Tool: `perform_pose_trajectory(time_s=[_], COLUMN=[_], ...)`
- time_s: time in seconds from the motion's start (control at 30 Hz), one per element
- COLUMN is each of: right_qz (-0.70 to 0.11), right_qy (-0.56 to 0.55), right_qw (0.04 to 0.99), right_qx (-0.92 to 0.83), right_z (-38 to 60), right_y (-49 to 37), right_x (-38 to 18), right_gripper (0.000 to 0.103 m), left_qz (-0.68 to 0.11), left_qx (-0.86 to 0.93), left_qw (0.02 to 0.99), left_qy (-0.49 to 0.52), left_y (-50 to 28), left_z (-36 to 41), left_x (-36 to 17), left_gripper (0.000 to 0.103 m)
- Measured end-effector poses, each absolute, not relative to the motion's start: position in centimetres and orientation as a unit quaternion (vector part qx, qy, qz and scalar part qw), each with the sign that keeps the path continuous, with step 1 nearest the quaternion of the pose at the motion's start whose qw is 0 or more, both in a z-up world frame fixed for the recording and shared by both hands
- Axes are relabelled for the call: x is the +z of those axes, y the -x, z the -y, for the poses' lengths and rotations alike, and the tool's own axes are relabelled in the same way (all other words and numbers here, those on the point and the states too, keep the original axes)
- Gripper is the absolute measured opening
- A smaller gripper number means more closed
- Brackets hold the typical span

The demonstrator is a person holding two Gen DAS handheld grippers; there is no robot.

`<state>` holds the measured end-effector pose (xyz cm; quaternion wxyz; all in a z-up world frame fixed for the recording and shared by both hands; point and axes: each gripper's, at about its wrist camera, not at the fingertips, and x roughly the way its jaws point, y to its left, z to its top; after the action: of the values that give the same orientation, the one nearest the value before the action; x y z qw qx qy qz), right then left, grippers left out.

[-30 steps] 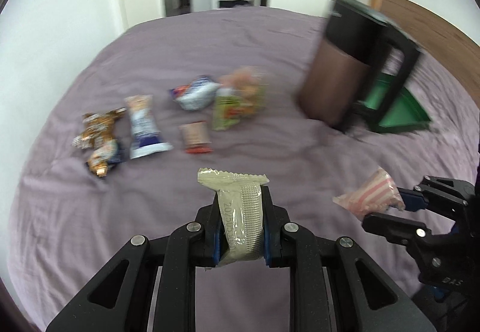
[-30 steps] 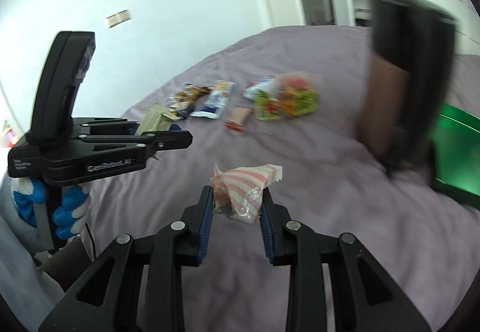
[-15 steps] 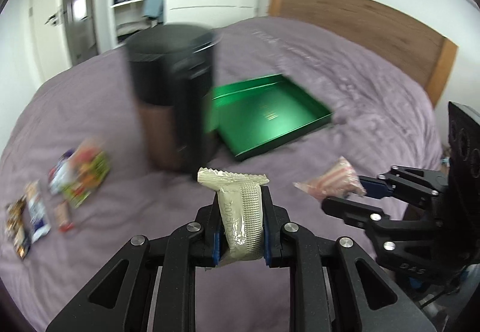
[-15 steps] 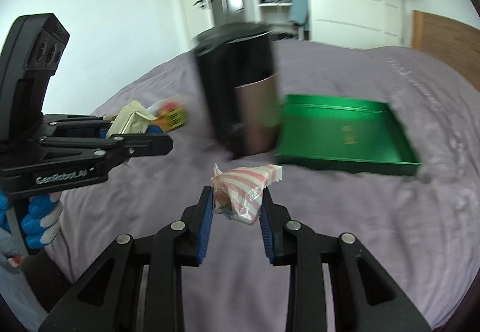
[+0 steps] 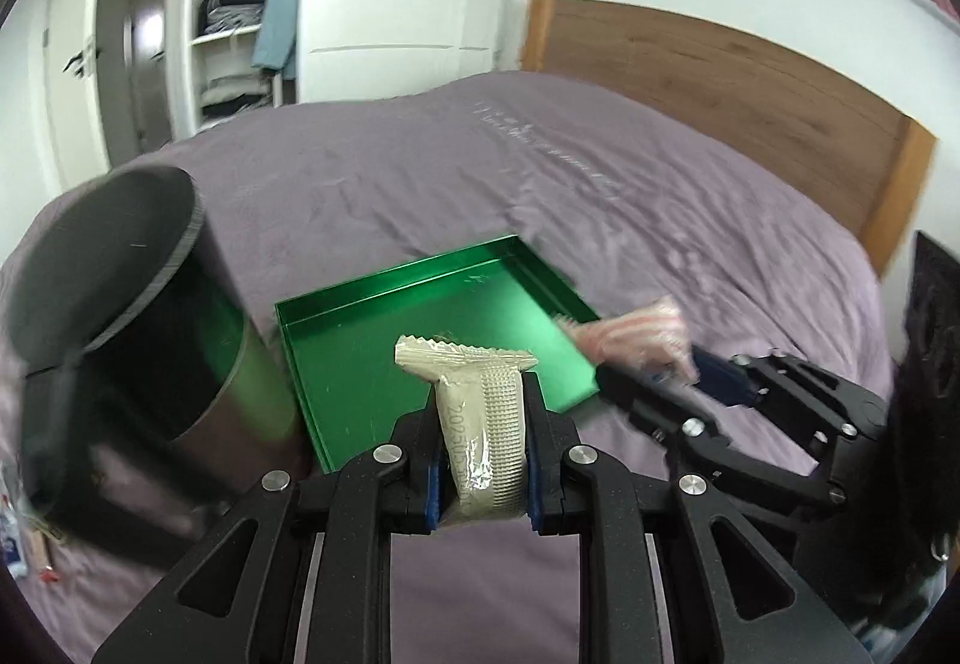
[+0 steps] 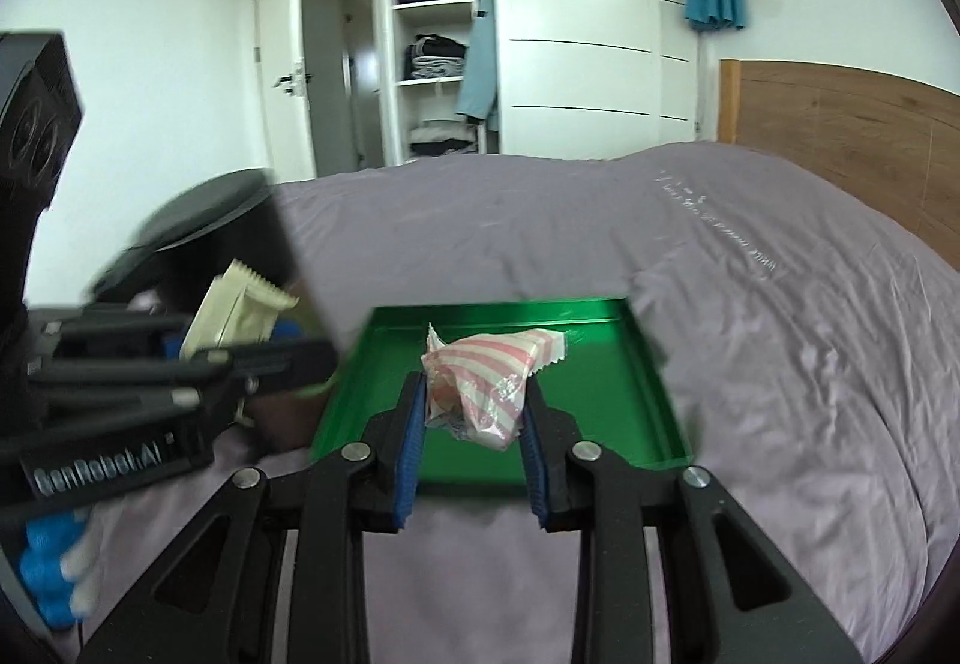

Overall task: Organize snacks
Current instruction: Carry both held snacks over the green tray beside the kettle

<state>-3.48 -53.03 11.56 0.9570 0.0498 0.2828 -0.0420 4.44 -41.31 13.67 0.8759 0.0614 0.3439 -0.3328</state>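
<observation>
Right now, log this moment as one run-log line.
left gripper: shut on beige packet | right gripper: shut on striped packet | green tray: empty, ahead on bed

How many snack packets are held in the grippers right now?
2: a beige packet in the left hand-held gripper, a pink-striped packet in the right hand-held gripper.

A: We've got the left wrist view close above the green tray [image 5: 384,364], angled down, facing the headboard [image 5: 720,82].
B: Right wrist view, same tray [image 6: 651,364], facing the wardrobe [image 6: 438,34]. Both share the tray.
</observation>
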Motion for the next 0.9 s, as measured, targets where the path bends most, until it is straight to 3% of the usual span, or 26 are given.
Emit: perform_pose_trajectory(time_s=[0.33, 0.9], right_qz=[-0.328, -0.351], right_qy=[-0.060, -0.059], right_qw=[0.938, 0.927], right_qx=[-0.094, -0.118], right_z=[58.6, 59.6], right_y=[-2.4, -3.6], right_x=[2.1, -3.0], right_gripper=[0.038, 0.038], left_qz=[-0.399, -0.397], left_qx=[-0.228, -0.214], left_qw=[0.886, 0.890], left_qy=[-0.066, -0.075], left_y=[-11.6, -11.8], left_z=[44.4, 45.1], left_x=[3.3, -1.5], left_gripper=[0.017, 0.017])
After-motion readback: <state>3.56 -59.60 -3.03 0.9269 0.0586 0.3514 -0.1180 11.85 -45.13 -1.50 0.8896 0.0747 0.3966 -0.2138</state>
